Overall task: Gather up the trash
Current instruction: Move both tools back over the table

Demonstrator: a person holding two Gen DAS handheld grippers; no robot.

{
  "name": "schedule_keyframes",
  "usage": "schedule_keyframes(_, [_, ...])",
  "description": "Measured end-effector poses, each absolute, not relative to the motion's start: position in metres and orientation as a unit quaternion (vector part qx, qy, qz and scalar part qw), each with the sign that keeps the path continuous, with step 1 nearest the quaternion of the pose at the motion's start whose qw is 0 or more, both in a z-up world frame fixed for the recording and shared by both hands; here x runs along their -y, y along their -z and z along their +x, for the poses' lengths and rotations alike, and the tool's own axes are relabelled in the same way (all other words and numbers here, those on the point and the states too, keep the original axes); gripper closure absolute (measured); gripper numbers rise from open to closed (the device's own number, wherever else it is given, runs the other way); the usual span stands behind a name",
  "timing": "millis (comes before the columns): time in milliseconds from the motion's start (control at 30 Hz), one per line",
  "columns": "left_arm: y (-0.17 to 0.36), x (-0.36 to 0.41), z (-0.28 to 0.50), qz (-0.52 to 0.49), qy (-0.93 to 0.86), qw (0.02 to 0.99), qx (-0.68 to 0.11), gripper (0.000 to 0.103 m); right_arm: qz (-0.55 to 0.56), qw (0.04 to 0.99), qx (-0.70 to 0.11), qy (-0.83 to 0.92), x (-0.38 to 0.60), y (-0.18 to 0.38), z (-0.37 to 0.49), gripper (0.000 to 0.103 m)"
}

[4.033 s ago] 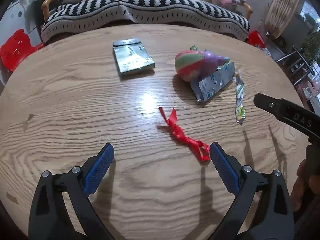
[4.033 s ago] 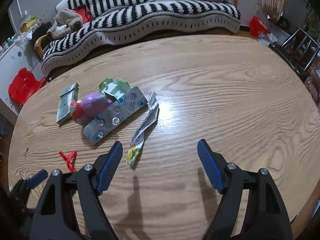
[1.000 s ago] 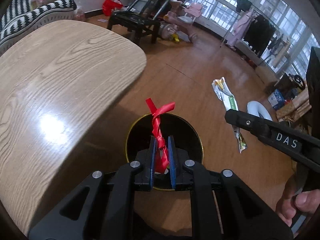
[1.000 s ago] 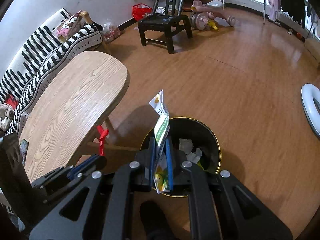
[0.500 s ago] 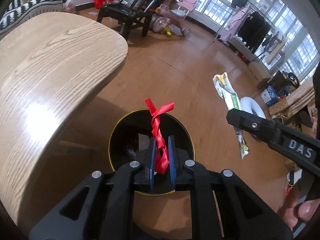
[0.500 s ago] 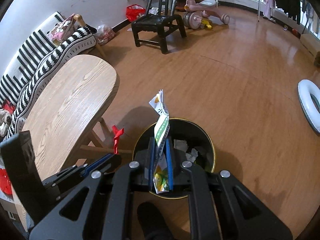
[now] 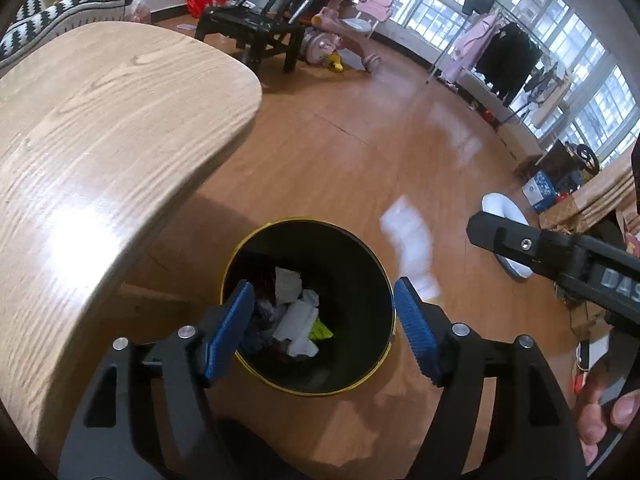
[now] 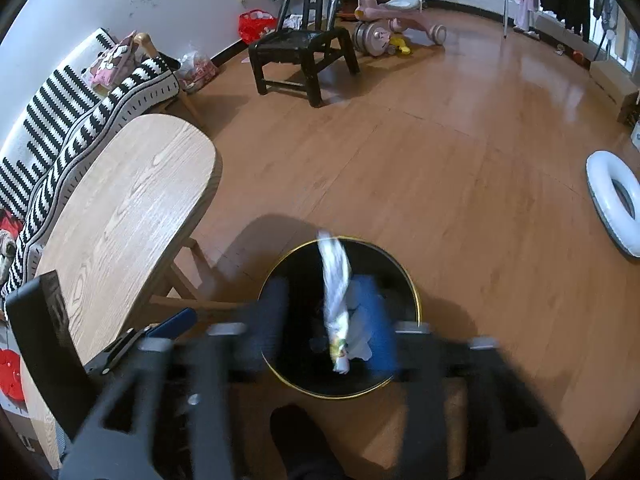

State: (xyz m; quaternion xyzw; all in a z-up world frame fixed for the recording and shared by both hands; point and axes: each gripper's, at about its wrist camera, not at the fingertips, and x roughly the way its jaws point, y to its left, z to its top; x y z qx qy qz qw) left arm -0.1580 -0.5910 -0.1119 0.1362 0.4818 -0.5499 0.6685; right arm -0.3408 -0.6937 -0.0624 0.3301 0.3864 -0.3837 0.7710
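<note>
A black trash bin with a gold rim stands on the floor beside the table, with crumpled white paper and scraps inside. My left gripper is open and empty above it; the red ribbon is out of sight. My right gripper is open, blurred by motion, above the same bin. The long snack wrapper hangs loose between its fingers over the bin; it shows blurred in the left wrist view. The right gripper's finger shows at the right there.
The oval wooden table is at the left, its edge close to the bin. A black chair, a pink ride-on toy, a striped sofa and a white ring stand around on the wooden floor.
Both grippers have opened over the bin. The red ribbon has left the left gripper and is gone from view. The wrapper has come free of the right gripper and is falling.
</note>
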Motion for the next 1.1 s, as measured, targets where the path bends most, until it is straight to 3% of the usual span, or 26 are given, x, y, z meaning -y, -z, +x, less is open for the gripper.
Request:
schedule_keyframes(167, [0.104,0.581,-0.154,0.128,0.548,0.673,-0.479,0.028,0.327,0.777,-0.377,0.384,0.689,0.058,-0.339,0.039])
schedule_keyframes(333, [0.082,0.557,-0.144,0.124,0.54,0.692,-0.462,0.013,0.32,0.789,-0.364,0.378,0.68,0.047,-0.328,0.038])
schedule_keyframes(400, [0.072,0.541,-0.137,0.123,0.531,0.707,-0.45,0.009,0.314,0.794,-0.364,0.372,0.673,0.042,-0.319,0.032])
schedule_keyframes(467, [0.064,0.526,-0.13,0.131,0.513,0.724,-0.441,0.008,0.303,0.806,-0.361,0.359,0.661,0.035,-0.303,0.026])
schedule_keyframes(1100, [0.012,0.242,0.035,0.071,0.265,0.871,-0.409,0.007,0.204,0.883,-0.393,0.159,0.477,0.005,-0.081,0.025])
